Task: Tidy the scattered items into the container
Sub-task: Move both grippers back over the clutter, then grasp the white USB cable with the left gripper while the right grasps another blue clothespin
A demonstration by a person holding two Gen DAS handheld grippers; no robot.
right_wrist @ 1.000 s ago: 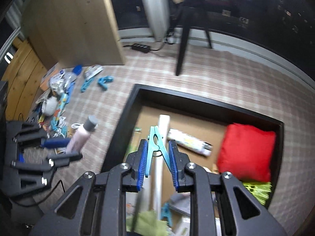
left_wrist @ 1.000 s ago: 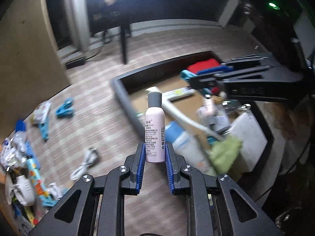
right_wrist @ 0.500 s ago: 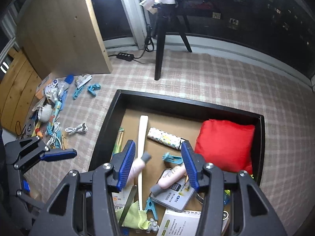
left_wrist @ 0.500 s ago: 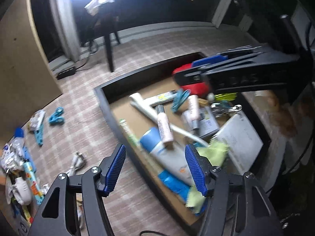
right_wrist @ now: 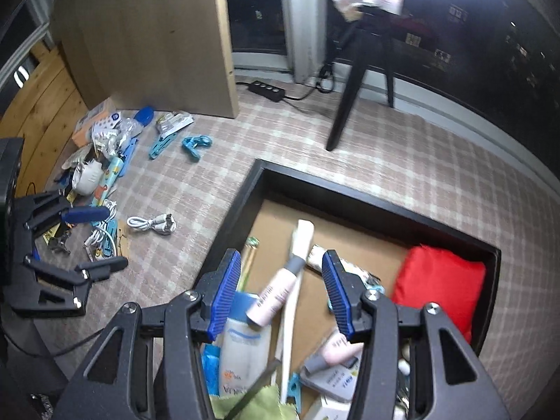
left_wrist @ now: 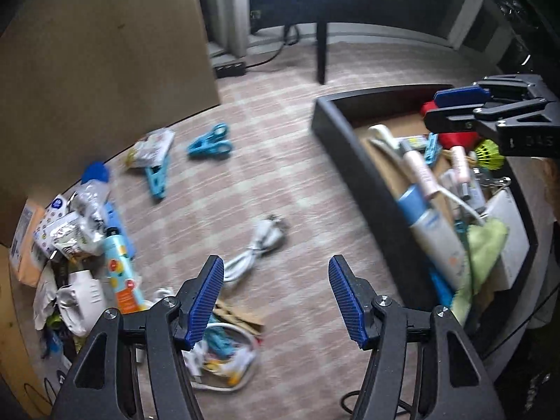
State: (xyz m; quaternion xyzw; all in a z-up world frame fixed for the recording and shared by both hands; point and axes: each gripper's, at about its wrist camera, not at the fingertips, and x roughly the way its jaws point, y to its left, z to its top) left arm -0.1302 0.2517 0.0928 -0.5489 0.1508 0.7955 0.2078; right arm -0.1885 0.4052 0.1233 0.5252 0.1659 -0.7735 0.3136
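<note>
Left wrist: white cable (left_wrist: 257,246) just beyond empty spread jaws.

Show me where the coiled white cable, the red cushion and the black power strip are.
Coiled white cable (right_wrist: 151,223), right wrist view, middle of the coil.
Red cushion (right_wrist: 439,283), right wrist view, its centre.
Black power strip (right_wrist: 266,90), right wrist view, top face.

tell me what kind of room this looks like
Probably a room at home, lit at night: a plaid carpet with household clutter scattered on it, a power strip by a dark window, and a black storage box on the floor, half filled.
</note>
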